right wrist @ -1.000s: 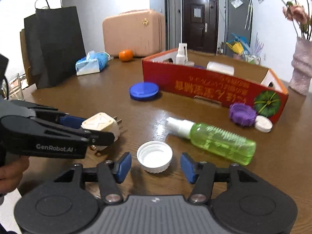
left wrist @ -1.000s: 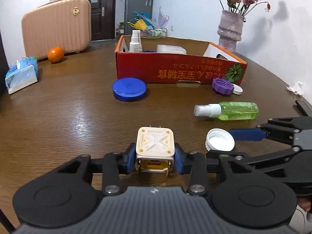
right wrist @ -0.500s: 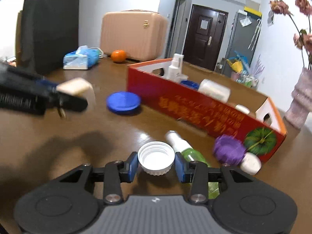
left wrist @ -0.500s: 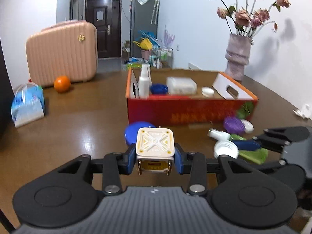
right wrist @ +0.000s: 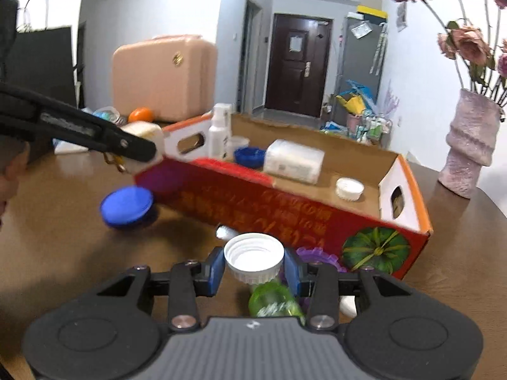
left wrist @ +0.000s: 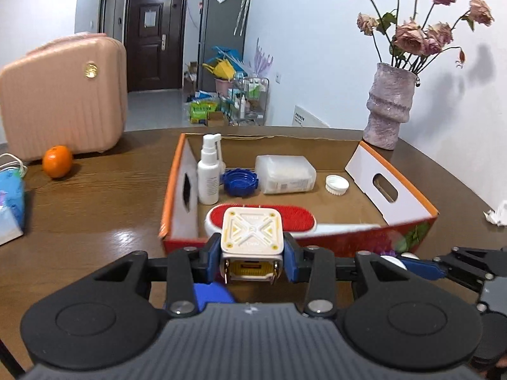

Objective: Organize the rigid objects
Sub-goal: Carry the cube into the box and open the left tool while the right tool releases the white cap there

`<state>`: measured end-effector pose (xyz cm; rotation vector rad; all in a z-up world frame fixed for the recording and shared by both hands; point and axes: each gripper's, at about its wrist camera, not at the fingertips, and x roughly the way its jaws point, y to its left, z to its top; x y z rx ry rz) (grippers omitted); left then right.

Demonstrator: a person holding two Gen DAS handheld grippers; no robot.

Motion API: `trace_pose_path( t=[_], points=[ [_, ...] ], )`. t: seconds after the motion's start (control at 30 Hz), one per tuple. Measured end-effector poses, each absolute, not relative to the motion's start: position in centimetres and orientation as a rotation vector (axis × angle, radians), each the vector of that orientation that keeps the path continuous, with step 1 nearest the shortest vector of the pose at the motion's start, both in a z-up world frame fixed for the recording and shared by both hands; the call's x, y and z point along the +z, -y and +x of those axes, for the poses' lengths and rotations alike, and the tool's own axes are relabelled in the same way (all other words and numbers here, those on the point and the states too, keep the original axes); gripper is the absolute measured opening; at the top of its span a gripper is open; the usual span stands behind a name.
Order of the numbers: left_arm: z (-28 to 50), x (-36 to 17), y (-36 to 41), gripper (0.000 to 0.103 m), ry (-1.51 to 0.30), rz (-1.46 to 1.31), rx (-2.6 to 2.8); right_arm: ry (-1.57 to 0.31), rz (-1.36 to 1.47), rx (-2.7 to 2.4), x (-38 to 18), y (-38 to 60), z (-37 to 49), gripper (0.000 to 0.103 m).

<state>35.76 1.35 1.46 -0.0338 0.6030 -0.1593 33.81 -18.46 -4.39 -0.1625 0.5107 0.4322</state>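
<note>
My left gripper (left wrist: 252,256) is shut on a cream plug adapter (left wrist: 252,231) and holds it above the near wall of the red cardboard box (left wrist: 172,186). The adapter also shows at the left of the right wrist view (right wrist: 142,136). My right gripper (right wrist: 254,267) is shut on a white bottle cap (right wrist: 253,255) and holds it in the air before the box's red front (right wrist: 253,202). Inside the box lie a white spray bottle (left wrist: 209,174), a blue lid (left wrist: 240,182), a clear case (left wrist: 285,174), a white cap (left wrist: 336,184) and a red brush (left wrist: 294,218).
On the table before the box lie a blue round lid (right wrist: 126,205), a green spray bottle (right wrist: 272,300) and a purple lid (right wrist: 317,256). A vase of flowers (left wrist: 389,107), an orange (left wrist: 57,161), a pink suitcase (left wrist: 60,101) and a tissue pack (left wrist: 9,209) stand around.
Both grippers have risen off the table and moved toward the box. The right gripper shut on the white cap and lifted it. The left carried the adapter over the box's near wall.
</note>
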Motion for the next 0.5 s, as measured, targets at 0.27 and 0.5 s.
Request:
trace_pose_path(
  t=[0.27, 0.5],
  points=[
    [43.1, 2.4, 0.4, 0.039, -0.621, -0.038, -0.199, -0.422, -0.075, 0.375, -0.8, 20.0, 39.6, 0.039],
    [51.3, -0.9, 0.7, 0.039, -0.811, 0.003, -0.123, -0.558, -0.076, 0.344, -1.6, 17.5, 49.1, 0.04]
  ],
)
